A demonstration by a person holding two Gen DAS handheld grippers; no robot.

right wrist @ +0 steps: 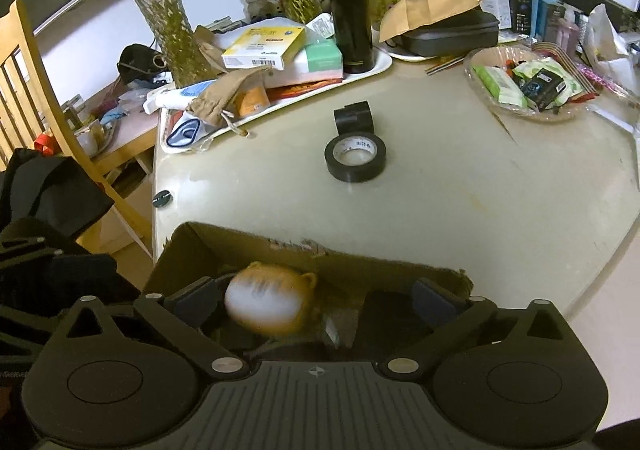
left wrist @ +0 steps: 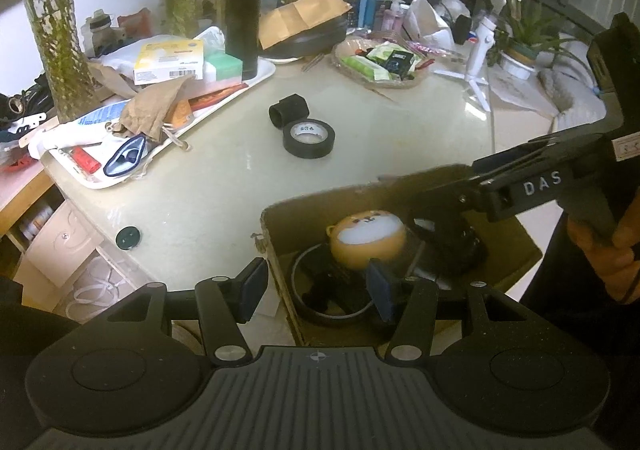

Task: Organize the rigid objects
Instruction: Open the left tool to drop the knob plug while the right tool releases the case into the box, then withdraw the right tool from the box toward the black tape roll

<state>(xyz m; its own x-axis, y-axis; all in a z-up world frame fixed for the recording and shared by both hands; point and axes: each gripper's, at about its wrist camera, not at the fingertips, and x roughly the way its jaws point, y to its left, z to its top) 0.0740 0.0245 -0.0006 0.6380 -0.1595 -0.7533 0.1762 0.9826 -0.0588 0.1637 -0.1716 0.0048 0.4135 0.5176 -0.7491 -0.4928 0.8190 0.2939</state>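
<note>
Cardboard forms the box point(right wrist: 224, 250) at the counter point(right wrist: 480, 186) edge, and the orange bear-faced toy point(right wrist: 266, 304) is seen blurred inside it between the spread, non-touching fingers of the right gripper point(right wrist: 316, 300). The left gripper point(left wrist: 316, 286) is held half apart astride the box wall; whether it presses cannot be told. The right gripper is best lifted straight up, clear of the toy, before the black tape roll point(right wrist: 355, 159) is approached.

The round orange dog-face toy point(right wrist: 266, 304) is smeared by motion blur in the right wrist view, its features unreadable. In the left wrist view the right gripper point(left wrist: 448, 246) reaches into the cardboard box point(left wrist: 276, 234) and its fingertips are lost in shadow there. The dark items on the box floor cannot be made out. The print on the yellow carton point(right wrist: 264, 44) is too small to read.
</note>
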